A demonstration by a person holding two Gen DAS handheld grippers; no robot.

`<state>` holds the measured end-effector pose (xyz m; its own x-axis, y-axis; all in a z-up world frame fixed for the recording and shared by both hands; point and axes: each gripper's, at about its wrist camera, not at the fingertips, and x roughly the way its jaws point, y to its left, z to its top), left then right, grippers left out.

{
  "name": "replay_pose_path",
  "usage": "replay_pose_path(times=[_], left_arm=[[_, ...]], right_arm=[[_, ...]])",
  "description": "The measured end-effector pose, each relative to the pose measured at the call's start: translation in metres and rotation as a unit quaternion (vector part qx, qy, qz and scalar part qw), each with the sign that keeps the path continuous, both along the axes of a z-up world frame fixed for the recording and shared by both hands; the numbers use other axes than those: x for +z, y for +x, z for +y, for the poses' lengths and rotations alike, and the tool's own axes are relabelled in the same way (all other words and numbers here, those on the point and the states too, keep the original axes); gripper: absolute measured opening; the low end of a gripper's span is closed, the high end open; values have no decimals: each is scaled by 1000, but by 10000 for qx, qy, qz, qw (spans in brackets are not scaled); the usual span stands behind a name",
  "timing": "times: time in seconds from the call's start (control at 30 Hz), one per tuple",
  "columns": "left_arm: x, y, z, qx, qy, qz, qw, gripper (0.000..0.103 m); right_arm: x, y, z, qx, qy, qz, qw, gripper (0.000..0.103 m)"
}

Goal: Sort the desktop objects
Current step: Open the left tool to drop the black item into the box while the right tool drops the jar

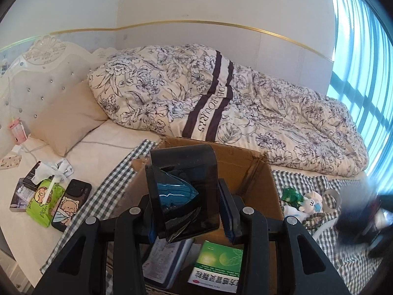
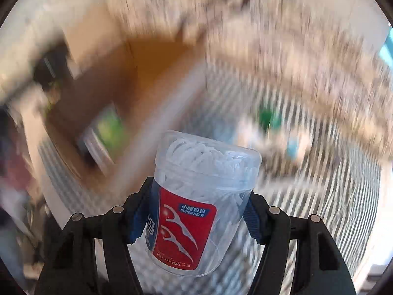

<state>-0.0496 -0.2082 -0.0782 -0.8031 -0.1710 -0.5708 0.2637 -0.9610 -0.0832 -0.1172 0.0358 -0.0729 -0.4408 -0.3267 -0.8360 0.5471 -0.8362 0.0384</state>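
Observation:
My left gripper (image 1: 184, 186) is shut on a dark translucent case (image 1: 184, 191) with something blue inside, held over an open cardboard box (image 1: 245, 162). At the bottom of that box lie a green medicine box (image 1: 218, 263) and a white leaflet pack (image 1: 167, 258). My right gripper (image 2: 200, 186) is shut on a clear jar of white floss picks (image 2: 203, 172) with a red label, its pads against the jar's sides. The right wrist view is heavily blurred behind the jar; the cardboard box (image 2: 147, 73) shows at upper left. The right gripper shows as a dark blur (image 1: 363, 216) at the left wrist view's right edge.
The box stands on a checked cloth (image 1: 307, 186) on a bed. Right of it lie a green toy (image 1: 292, 194), a small plush figure (image 1: 312, 201), beads and a tape roll (image 1: 331, 199). To the left are a green tissue pack (image 1: 41, 201) and a phone (image 1: 71, 204). A floral quilt (image 1: 221, 98) lies behind.

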Motion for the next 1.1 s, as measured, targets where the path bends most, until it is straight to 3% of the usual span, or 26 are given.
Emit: replay_pose_path(times=[0.1,0.2,0.37,0.43,0.5,0.67,0.83,1.1], left_arm=[[-2,-2,-9,50,39,-66,10000,41],[-7,-7,-16,37,105,-260,9996,41],[-22,-18,-23,-87,175,-654,9977,44],[-29,-21,-25,-99,197,-773,9968,58],[-32,-19,-25,-34,78,-708,9975,83],[-33,-13,-25,62,-181,-597,9980,84],[-34,-7,-28,151,-193,-550,9982,84],[-7,4,-21,192,-175,-297,9992,84]], right_arm=[[43,3,-32,70,-677,821,9943,66],[55,2,-64,111,-1061,1302,9857,66],[31,-17,-117,136,-1197,910,9885,66],[22,-19,-123,152,-1189,787,9897,66],[13,-27,-130,157,-1142,642,9913,66],[-8,-32,-125,78,-1028,497,9934,65],[-21,-38,-125,38,-987,420,9942,65],[7,-16,-110,-6,-1095,936,9896,65]])
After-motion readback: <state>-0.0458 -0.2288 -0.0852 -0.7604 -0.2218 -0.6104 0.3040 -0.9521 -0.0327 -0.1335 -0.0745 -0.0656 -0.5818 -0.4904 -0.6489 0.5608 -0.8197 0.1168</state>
